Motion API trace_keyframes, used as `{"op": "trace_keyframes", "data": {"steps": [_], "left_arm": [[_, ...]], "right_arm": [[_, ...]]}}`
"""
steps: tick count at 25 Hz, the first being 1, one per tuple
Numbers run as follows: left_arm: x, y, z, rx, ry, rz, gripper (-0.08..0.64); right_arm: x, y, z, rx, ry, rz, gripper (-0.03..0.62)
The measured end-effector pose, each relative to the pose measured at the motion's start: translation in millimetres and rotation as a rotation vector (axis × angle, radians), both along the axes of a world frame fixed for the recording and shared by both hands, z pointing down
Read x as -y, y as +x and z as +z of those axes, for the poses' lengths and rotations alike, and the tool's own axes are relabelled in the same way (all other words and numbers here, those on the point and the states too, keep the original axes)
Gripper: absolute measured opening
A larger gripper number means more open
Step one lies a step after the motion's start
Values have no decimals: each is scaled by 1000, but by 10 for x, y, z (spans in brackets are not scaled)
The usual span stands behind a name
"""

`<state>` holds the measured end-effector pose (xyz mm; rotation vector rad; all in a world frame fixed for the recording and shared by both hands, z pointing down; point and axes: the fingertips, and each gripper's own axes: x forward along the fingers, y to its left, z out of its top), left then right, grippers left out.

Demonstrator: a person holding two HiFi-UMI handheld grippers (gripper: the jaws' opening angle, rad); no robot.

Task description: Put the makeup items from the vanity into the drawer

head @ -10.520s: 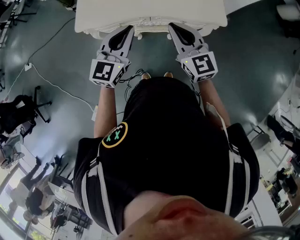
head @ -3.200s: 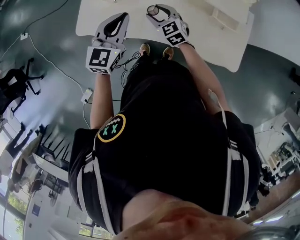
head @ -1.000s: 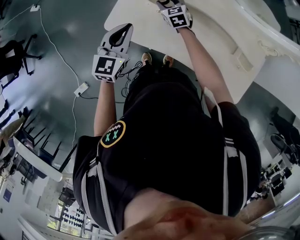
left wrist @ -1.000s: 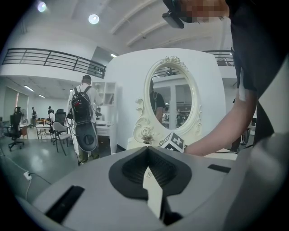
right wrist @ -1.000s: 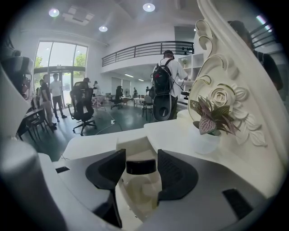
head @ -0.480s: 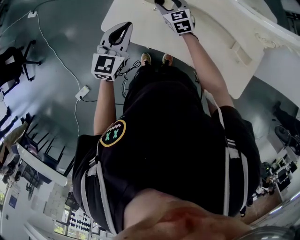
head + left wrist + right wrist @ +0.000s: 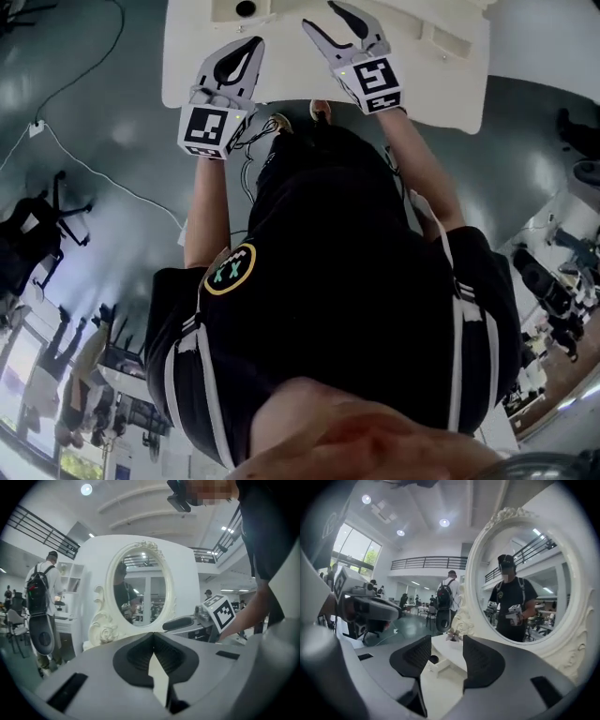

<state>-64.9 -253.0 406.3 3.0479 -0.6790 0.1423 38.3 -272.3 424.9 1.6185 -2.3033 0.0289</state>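
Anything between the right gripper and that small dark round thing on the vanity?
Nothing visible: the right gripper, jaws just closing slightly but empty, faces bare white vanity top before the small dark round item.

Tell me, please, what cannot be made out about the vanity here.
- Head view: the vanity top is cut off by the upper edge.
- Head view: the dark round item is too small to identify.
- Left gripper view: the left gripper hides the vanity top.
- Drawer: in no view.

Vanity (image 7: 441, 89) smooth, painted; mirror frame (image 7: 577, 634) carved, glossy; floor (image 7: 94, 141) glossy.
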Motion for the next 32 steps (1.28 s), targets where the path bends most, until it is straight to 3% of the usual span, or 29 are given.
{"op": "trace_keyframes", "data": {"steps": [6,13,18,25,32], "left_arm": [[-459,1045,47,-11,52,210,18],[-999,1810,-118,17,71,282,18],[-1223,2019,-203,41,62,243,18],[-1300,1949,-277,48,79,222,18],[-1202,1861,-254,49,80,220,18]], "right_arm": [[-859,829,-126,-9,56,155,224],[-1574,1445,-440,11,117,201,218],[-1796,1647,-462,31,121,155,191],[-1857,1616,-470,58,132,129,34],[-1753,1466,-462,52,138,109,21]]}}
